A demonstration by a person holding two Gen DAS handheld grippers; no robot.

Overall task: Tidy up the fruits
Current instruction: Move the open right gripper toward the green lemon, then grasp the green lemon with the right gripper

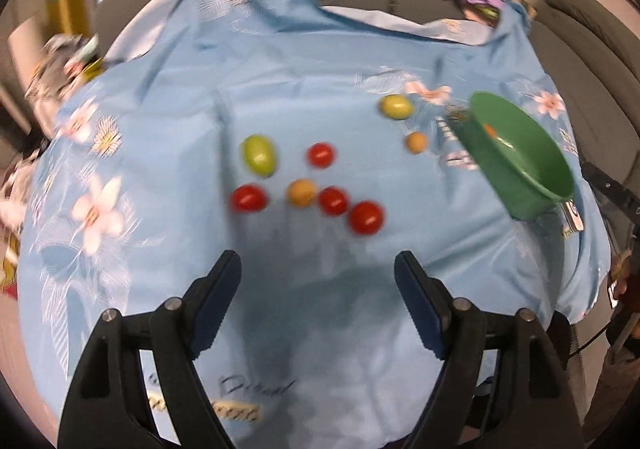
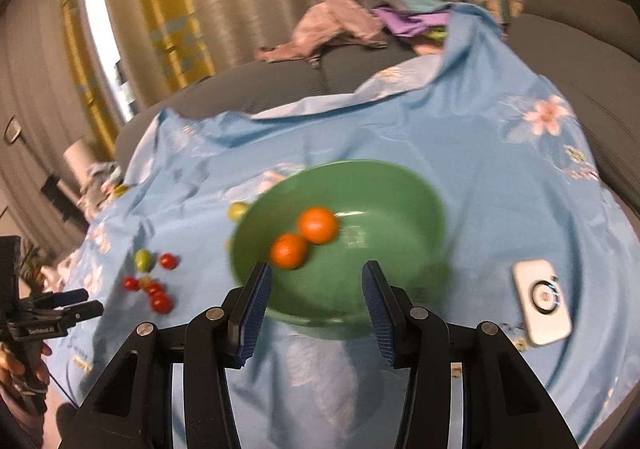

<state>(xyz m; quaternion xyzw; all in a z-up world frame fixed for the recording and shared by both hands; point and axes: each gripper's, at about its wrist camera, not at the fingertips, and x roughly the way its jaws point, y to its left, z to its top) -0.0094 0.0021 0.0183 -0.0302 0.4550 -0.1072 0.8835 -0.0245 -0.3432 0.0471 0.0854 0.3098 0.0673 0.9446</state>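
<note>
Left wrist: left claw [image 1: 318,269] gapes above tomatoes [image 1: 365,217].

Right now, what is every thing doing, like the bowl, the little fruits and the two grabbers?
Round green plastic bowl: tilted, lifted off the cloth, two orange fruits inside.
Small red, green and orange fruits: loose on the blue flowered cloth.
Left gripper: jaws open, empty.
Right gripper: jaws on the bowl's near rim.
White flat device: lying on the cloth.
</note>
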